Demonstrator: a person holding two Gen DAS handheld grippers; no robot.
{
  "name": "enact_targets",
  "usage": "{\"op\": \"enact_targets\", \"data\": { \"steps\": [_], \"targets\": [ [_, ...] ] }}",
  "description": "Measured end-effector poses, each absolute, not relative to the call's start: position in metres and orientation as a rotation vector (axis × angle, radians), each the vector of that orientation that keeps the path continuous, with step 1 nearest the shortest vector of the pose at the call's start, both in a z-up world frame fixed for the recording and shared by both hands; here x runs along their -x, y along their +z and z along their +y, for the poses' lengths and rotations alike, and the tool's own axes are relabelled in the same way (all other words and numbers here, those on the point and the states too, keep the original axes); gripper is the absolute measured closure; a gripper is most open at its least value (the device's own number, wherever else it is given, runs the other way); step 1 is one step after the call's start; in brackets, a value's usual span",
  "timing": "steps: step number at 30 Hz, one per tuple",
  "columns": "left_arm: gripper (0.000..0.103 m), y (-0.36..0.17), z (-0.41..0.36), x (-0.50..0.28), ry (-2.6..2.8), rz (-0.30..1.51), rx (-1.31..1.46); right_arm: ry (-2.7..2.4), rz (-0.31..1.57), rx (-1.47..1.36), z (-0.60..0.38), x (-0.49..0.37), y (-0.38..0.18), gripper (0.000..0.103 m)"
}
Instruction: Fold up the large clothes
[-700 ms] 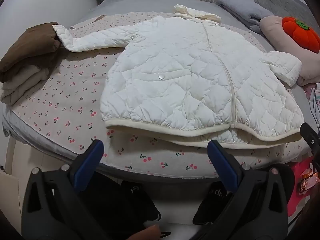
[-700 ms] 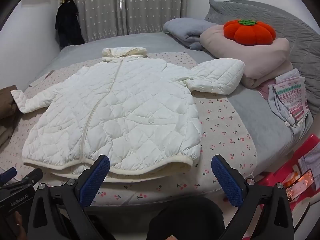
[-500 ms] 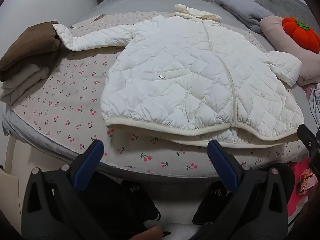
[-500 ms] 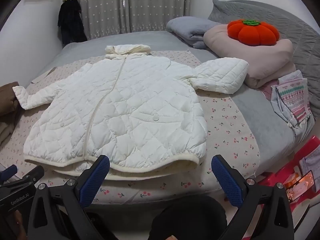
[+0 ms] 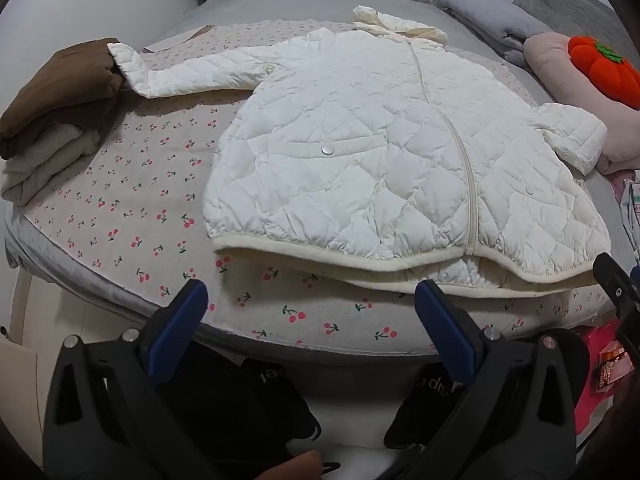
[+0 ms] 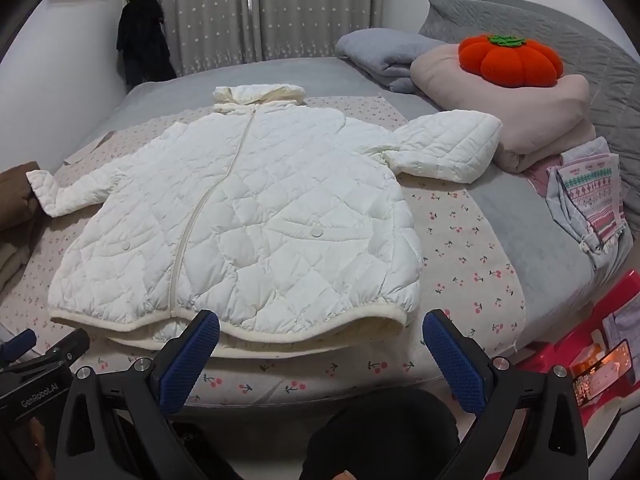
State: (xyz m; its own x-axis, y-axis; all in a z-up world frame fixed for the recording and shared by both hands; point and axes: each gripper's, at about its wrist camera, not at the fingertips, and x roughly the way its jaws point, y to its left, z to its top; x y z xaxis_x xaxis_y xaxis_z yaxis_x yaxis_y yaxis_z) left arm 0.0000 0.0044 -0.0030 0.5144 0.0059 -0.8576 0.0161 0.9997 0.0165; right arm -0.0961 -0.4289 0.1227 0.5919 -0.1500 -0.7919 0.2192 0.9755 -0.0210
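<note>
Left claw (image 5: pixel 310 300) and right claw (image 6: pixel 322 330), both spread wide and empty, level at the bed edge facing the white quilted jacket's (image 6: pixel 248 216) hem.

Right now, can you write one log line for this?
white quilted jacket: flat, unfolded, zipped | left gripper: open, empty | right gripper: open, empty
</note>
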Motion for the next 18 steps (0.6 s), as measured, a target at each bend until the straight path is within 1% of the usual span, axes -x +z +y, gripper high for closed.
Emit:
{"op": "enact_targets", "data": {
  "steps": [18],
  "targets": [
    [0.0, 0.0007, 0.0045, 0.0008, 0.014, 1.022, -0.031, -0.2, 0.919, -0.086, -0.4286, 0.0963, 0.1219, 0.0]
  ]
}}
